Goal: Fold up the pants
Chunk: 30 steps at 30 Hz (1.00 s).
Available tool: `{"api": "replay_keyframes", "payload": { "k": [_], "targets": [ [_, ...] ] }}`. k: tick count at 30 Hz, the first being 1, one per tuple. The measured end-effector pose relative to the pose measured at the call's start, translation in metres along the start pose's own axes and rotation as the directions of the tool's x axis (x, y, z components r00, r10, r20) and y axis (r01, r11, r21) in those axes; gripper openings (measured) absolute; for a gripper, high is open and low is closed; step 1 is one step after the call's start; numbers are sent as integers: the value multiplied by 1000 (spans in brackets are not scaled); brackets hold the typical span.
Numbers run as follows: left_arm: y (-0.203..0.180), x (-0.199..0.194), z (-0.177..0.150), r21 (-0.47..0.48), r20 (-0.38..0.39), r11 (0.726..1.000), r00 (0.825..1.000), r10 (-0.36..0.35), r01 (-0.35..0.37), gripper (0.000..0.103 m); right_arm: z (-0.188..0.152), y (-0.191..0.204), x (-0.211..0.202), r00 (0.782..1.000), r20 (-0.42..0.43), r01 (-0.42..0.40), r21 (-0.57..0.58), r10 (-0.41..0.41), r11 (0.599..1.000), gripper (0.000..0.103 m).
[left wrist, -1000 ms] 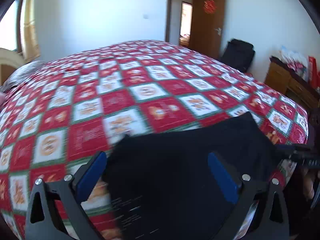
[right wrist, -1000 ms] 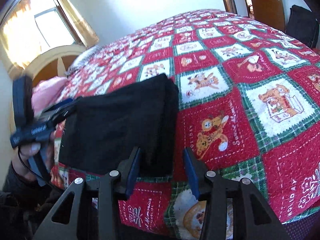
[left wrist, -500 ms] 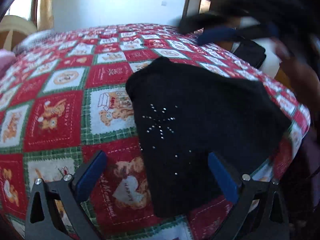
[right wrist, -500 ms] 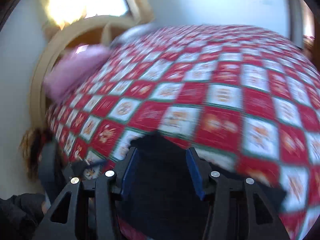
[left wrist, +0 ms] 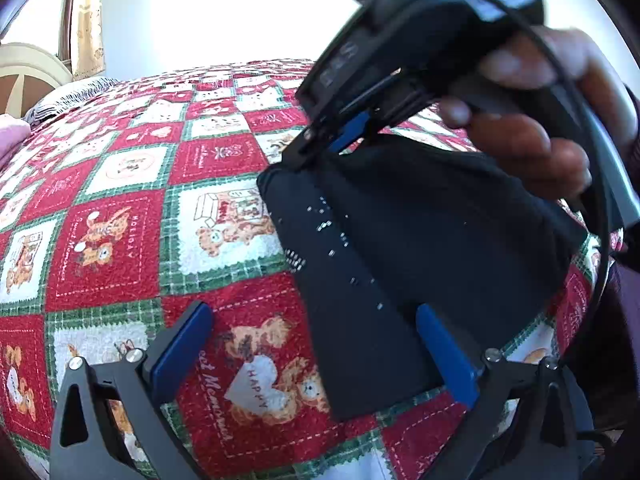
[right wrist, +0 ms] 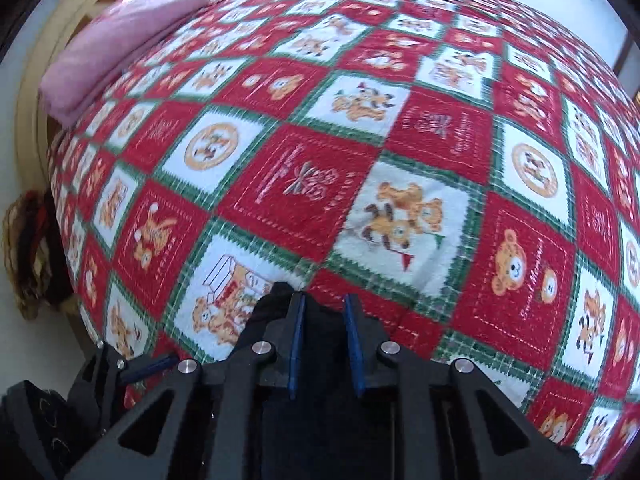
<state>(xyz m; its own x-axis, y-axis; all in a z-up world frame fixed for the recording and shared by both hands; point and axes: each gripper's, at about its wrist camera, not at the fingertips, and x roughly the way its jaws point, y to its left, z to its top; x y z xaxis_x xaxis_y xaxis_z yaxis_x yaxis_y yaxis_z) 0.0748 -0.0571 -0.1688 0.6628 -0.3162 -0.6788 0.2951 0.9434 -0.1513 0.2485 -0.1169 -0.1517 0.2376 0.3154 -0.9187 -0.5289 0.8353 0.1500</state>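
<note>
Pants (left wrist: 400,240): black, rhinestone-dotted folded slab

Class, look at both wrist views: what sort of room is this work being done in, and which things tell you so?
Most likely a bedroom. The black folded pants lie on a bed under a red, white and green teddy-bear patchwork quilt, with a pink pillow against a curved cream headboard.

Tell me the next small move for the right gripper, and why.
Probably lower and release. The right gripper pinches the far corner of the black pants, which already lie folded on the quilt. The left gripper stands open around the near edge, holding nothing.
</note>
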Motion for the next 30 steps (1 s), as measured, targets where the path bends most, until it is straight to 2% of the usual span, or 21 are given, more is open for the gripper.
{"api": "replay_keyframes", "payload": {
  "k": [1, 3, 4, 5, 8, 11, 15, 18, 21, 24, 28, 30],
  "targets": [
    [2, -1, 2, -9, -6, 1000, 1000, -10, 10, 103, -5, -2, -10, 1000, 25, -16, 0, 16, 1000, 21],
    [8, -4, 4, -36, -10, 999, 1000, -28, 28, 103, -16, -1, -27, 997, 71, -33, -10, 34, 999, 35],
    [11, -5, 6, -53, -8, 998, 999, -36, 35, 103, -25, -1, -40, 994, 102, -40, -15, 42, 999, 48],
    [15, -8, 8, -76, -2, 996, 999, -40, 40, 103, -36, -4, -52, 990, 131, -52, -16, 54, 998, 54],
    [22, -14, 14, -103, 22, 994, 999, -32, 34, 103, -74, -25, -85, 976, 212, -64, 32, 56, 997, 55],
    [29, -19, 18, -114, 41, 993, 999, -10, 14, 103, -118, -58, -113, 954, 301, -57, 142, 11, 988, 55],
    [34, -14, 20, -134, 31, 991, 999, 12, -7, 103, -181, -112, -139, 925, 377, -80, 336, -57, 938, 59],
    [34, -4, 18, -139, 13, 990, 1000, 22, -20, 103, -220, -146, -140, 922, 382, -115, 443, -71, 889, 60],
    [33, -1, 17, -132, 1, 991, 1000, 30, -30, 103, -238, -161, -129, 930, 362, -125, 476, -65, 870, 60],
    [30, 2, 18, -117, 4, 992, 999, 41, -40, 103, -241, -164, -114, 930, 364, -140, 478, -51, 867, 60],
    [27, 9, 23, -104, 8, 994, 999, 43, -42, 103, -237, -154, -102, 922, 383, -127, 419, -49, 899, 60],
    [26, 11, 26, -104, 14, 994, 1000, 23, -22, 103, -236, -149, -98, 922, 380, -95, 396, -69, 913, 60]
  ]
}}
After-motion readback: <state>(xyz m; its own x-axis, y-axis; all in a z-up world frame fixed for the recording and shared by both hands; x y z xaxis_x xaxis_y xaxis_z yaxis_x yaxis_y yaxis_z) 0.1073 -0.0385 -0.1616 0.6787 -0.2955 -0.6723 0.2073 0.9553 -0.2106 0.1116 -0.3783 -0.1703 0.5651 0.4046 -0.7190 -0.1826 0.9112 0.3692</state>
